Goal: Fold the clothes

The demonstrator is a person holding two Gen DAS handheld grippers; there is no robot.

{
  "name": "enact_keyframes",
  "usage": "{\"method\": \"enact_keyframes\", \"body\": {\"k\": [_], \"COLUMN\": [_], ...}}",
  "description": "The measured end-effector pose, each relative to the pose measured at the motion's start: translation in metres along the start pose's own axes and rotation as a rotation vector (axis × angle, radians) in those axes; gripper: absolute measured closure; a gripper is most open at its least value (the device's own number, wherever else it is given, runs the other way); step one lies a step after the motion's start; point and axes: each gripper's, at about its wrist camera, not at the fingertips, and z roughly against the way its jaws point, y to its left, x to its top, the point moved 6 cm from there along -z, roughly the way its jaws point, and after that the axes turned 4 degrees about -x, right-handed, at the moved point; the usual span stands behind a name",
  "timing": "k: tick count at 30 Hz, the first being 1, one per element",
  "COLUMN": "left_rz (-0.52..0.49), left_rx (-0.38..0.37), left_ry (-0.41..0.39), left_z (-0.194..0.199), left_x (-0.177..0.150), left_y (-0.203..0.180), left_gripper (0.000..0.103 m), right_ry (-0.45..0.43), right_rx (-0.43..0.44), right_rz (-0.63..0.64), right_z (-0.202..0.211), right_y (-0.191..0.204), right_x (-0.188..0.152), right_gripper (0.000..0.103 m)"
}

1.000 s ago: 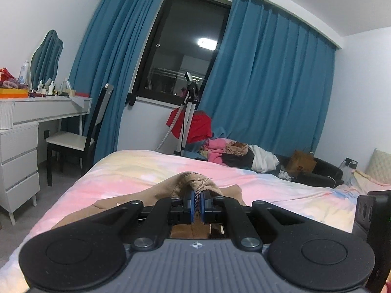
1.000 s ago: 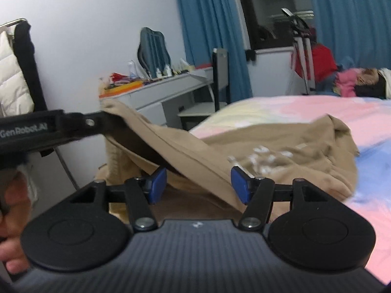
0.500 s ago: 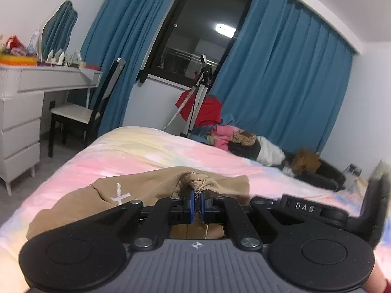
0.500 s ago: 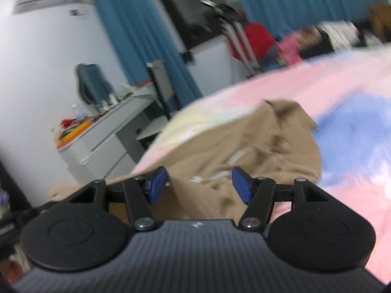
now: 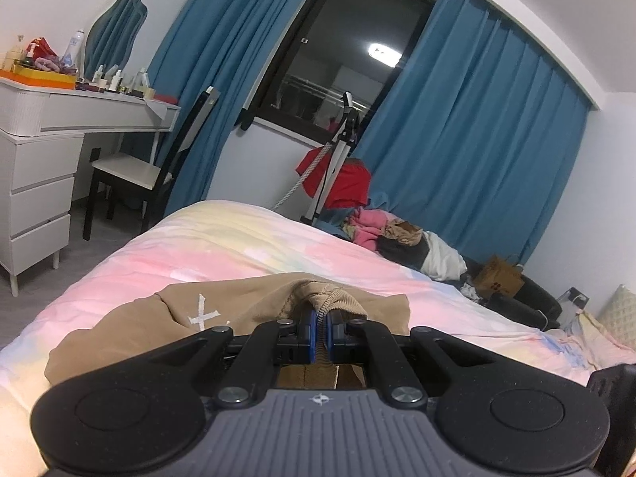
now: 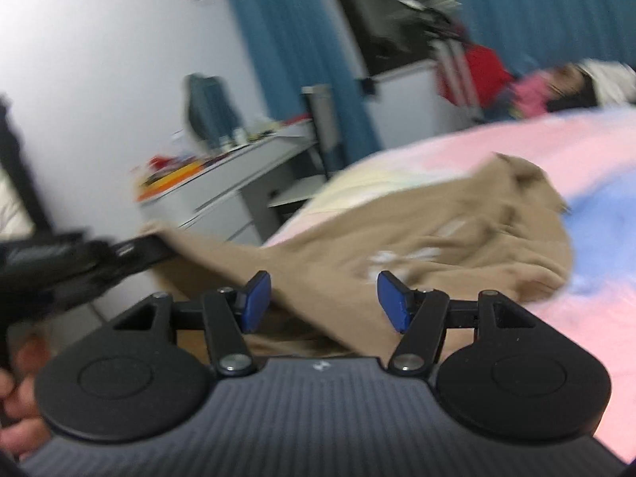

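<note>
tan garment [image 6: 437,230] lengthwise toward left gripper [image 5: 320,328]

We see a tan knit sweatshirt [image 5: 246,314] with ribbed hem, matt black plastic gripper [image 5: 320,332], soft pastel cloth bedsheet [image 5: 238,246]

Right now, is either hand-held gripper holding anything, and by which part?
The left hand-held gripper is shut on the tan garment's ribbed edge; the right hand-held gripper is open, holding nothing.

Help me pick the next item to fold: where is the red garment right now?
In the left wrist view the red garment hangs on the white stand beneath the window, beyond the bed's far edge, just above the pile of clothes.
</note>
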Motion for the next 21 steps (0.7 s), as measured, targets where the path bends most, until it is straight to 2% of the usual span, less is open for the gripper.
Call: {"method": "enact_keyframes", "body": {"k": [3, 6, 8, 10, 12, 14, 15, 19, 20, 21], "left_rz": [-0.005, -0.005, 0.016, 0.03, 0.04, 0.047, 0.038, 0.005, 0.006, 0.008], "left_rx": [0.003, 0.043, 0.061, 0.078, 0.082, 0.08, 0.08, 0.082, 0.081, 0.079], "left_ry": [-0.013, -0.055, -0.087, -0.122, -0.138, -0.141, -0.139, -0.137, -0.133, -0.122], "left_z": [0.002, 0.007, 0.011, 0.016, 0.018, 0.019, 0.018, 0.02, 0.021, 0.019], "left_x": [0.0, 0.002, 0.005, 0.009, 0.012, 0.014, 0.014, 0.014, 0.013, 0.012], "left_y": [-0.002, 0.001, 0.005, 0.008, 0.01, 0.011, 0.01, 0.006, 0.006, 0.007], "left_gripper": [0.098, 0.098, 0.098, 0.098, 0.098, 0.098, 0.098, 0.098, 0.098, 0.098], "right_ry": [-0.019, -0.018, 0.006, 0.067, 0.145, 0.212, 0.203, 0.077, 0.028, -0.019], "right_rx": [-0.031, -0.273, -0.429, -0.513, -0.55, -0.508, -0.511, -0.6, -0.617, -0.627], "right_rz": [0.118, 0.177, 0.115, -0.001, -0.121, -0.223, -0.232, -0.172, -0.147, -0.126], "right_z": [-0.01, -0.031, -0.039, -0.04, -0.038, -0.038, -0.035, -0.012, -0.005, 0.001], "right_y": [0.021, 0.008, -0.022, -0.056, -0.083, -0.1, -0.102, -0.096, -0.095, -0.093], "right_x": [-0.002, -0.009, -0.014, -0.02, -0.028, -0.036, -0.034, -0.011, -0.003, 0.004], "right_gripper": [0.038, 0.038, 0.038, 0.037, 0.033, 0.032, 0.032, 0.032, 0.034, 0.041]}}
